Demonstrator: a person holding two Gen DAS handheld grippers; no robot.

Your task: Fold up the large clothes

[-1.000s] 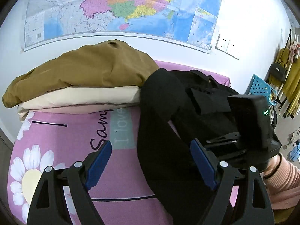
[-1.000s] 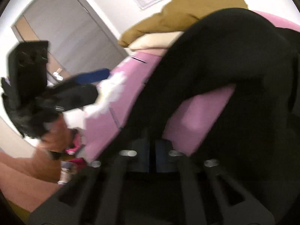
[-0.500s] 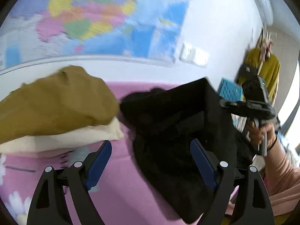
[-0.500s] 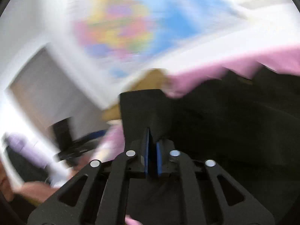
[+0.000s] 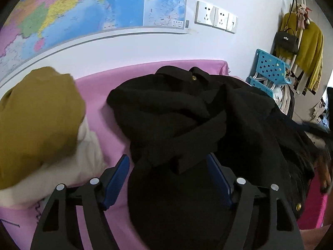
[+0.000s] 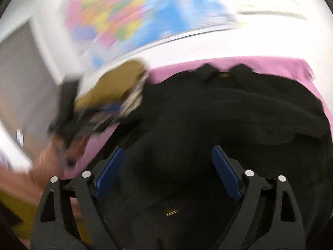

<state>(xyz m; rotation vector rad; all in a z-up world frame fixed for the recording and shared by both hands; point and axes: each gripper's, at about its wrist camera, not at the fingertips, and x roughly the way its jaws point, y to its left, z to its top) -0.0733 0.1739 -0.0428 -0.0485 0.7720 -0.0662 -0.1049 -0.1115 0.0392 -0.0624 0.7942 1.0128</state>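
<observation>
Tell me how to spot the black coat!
Find the big map on the wall, then look down to the pink bedsheet. The black coat lies rumpled there, right of the mustard garment; only it is black with gold buttons.

1 black coat [image 5: 187, 125], 1 mustard garment [image 5: 37, 120], 1 cream garment [image 5: 87, 158], 1 wall map [image 5: 93, 10], 2 tools: left tool [image 5: 169, 179], right tool [image 6: 168, 173].

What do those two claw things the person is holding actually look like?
Both look alike: the left gripper and right gripper each have two black, angular plastic fingers with open triangular cut-outs, silver round rivets, and flat blue pads on the inner faces. No cables or markings show.
</observation>
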